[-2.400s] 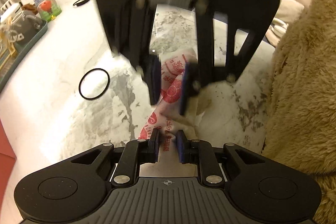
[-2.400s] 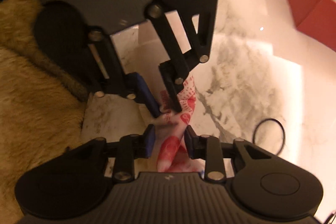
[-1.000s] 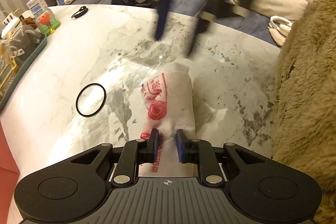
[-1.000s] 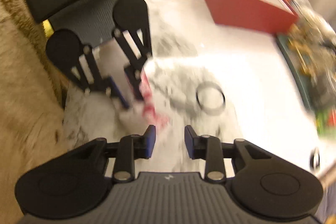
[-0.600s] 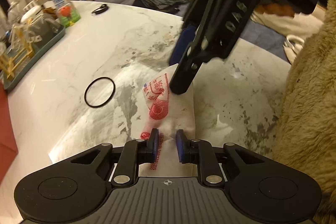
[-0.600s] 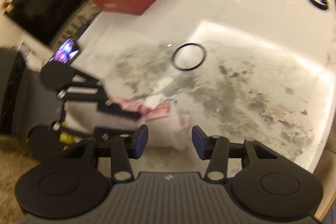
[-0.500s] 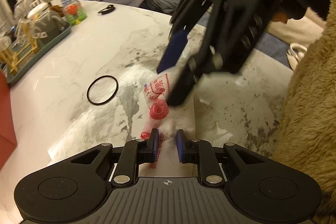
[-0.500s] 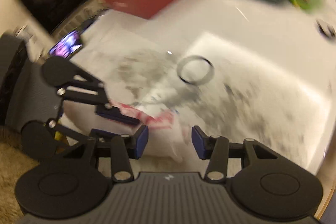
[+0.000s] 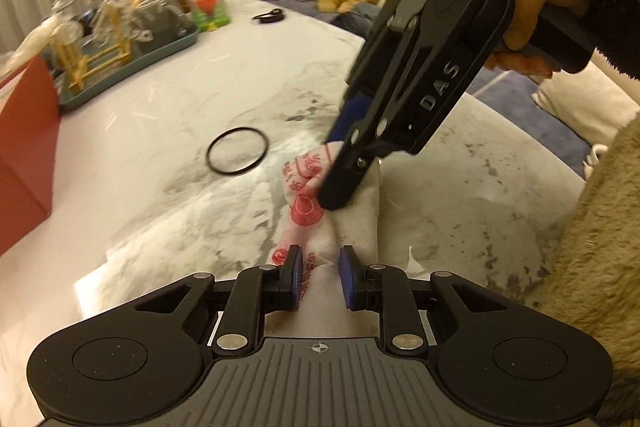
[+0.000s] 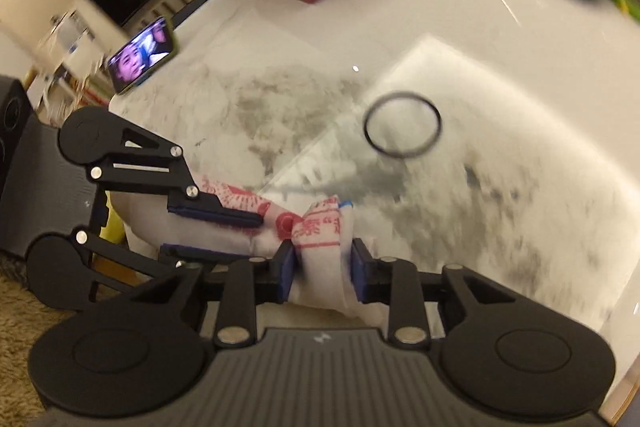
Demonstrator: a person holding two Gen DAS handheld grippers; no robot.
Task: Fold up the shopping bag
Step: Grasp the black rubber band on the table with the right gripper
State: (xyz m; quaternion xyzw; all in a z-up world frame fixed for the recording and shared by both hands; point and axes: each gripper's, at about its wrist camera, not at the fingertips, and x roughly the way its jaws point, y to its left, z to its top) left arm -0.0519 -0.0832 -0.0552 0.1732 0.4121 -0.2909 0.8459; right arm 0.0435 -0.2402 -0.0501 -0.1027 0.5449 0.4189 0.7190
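The shopping bag [image 9: 340,211] is white plastic with red print, bunched into a narrow strip on the marble table [image 9: 180,115]. My left gripper [image 9: 319,277] is shut on its near end. My right gripper [image 9: 340,183] comes in from the upper right and pinches the far end of the strip. In the right wrist view the right gripper [image 10: 323,269] is shut on the bag [image 10: 320,227], with the left gripper [image 10: 216,231] holding the strip just to its left.
A black ring [image 9: 236,150] lies on the table left of the bag; it also shows in the right wrist view [image 10: 402,125]. A red box [image 9: 24,155] stands at the left. A green tray [image 9: 132,51] of glassware sits far left. A phone [image 10: 144,55] leans at the table edge.
My right gripper let go of the bag, swung around to the far side, came down and closed on the bag's far end. My left gripper kept its hold.
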